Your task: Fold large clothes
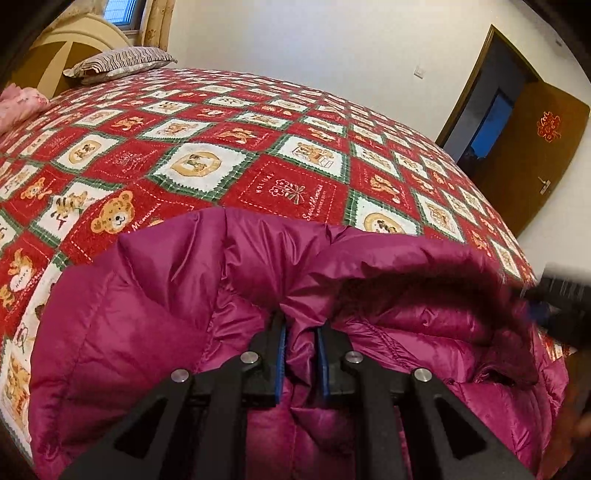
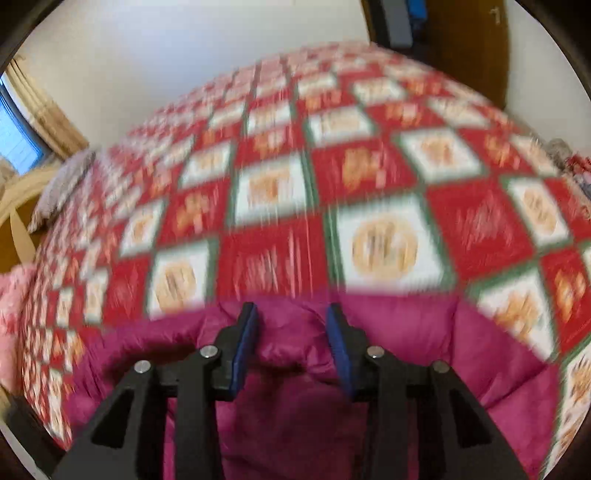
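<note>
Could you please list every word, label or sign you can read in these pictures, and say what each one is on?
"HOLIDAY": red square of the bedspread.
"Sweet Memories": same square, partly legible.
"HAPPY": heart on the bedspread's left edge.
Red sign on the door: too small to read.
Right wrist view: too blurred.

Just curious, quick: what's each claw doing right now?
Left gripper: shut on the jacket.
Right gripper: open, jacket fabric between the fingers, not pinched.

A bed (image 1: 258,155) with a red teddy-bear quilt fills the room. A striped pillow (image 1: 118,62) lies by the headboard (image 1: 66,40). Cream walls (image 1: 314,40); window (image 1: 123,11) with curtain (image 1: 157,26); brown door (image 1: 532,147) open.
</note>
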The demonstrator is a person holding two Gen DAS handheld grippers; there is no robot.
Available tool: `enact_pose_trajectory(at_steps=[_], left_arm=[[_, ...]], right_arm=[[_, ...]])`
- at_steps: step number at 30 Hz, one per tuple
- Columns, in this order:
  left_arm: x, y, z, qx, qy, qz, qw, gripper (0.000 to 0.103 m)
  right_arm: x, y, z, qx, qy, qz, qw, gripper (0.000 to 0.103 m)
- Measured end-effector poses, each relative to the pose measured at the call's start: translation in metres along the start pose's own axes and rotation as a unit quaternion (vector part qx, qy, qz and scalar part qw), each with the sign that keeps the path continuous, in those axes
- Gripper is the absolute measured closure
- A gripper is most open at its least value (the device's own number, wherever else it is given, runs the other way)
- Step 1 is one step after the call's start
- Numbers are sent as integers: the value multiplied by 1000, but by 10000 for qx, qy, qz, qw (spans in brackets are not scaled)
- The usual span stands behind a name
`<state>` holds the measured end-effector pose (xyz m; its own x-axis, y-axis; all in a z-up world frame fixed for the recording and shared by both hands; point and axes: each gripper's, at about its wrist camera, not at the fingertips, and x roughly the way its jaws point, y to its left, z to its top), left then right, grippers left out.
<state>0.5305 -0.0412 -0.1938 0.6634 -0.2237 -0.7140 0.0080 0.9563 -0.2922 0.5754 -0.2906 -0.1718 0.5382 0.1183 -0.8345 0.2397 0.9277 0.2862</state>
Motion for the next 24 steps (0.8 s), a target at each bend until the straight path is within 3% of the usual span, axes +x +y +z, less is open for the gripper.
enact_pose_trajectory(at_steps=[2,5,7,9,13,18,20,21,23,24], left_arm=[[0,1,0,-50,3,-53,10000,88],[-1,7,2,-198,34,-258,9995,87],[-2,15,2,-429,111,-559,9975,87],[-7,23,2,-554,317,-800,9947,87],[-47,25,-1,-124,460,-625,9969,81],[-84,-3,27,332,-57,-791,9963,79],[-80,-30,47,588,-256,-846,9944,75],[-75,-40,54,717,-257,-920,9928,67],[-53,-62,62,915,-111,-973,9910,57],[-40,-68,61,961,-22,-807,9921,57]], right_arm=[[2,-4,-24,-205,51,-49,9998,64],[-9,-1,-50,-607,-319,-251,9973,65],[-10,7,-70,-1207,-744,-525,9885,65],[-10,6,-70,-1254,-858,-556,9868,65],[-11,-1,-70,-1146,-895,-377,9887,65],[-11,1,-70,-1171,-985,-411,9874,65],[-12,2,-70,-1157,-1001,-403,9874,65],[-12,2,-70,-1162,-1009,-412,9872,65],[-12,3,-70,-1182,-1021,-443,9867,65],[-12,3,-70,-1184,-1023,-446,9867,65]])
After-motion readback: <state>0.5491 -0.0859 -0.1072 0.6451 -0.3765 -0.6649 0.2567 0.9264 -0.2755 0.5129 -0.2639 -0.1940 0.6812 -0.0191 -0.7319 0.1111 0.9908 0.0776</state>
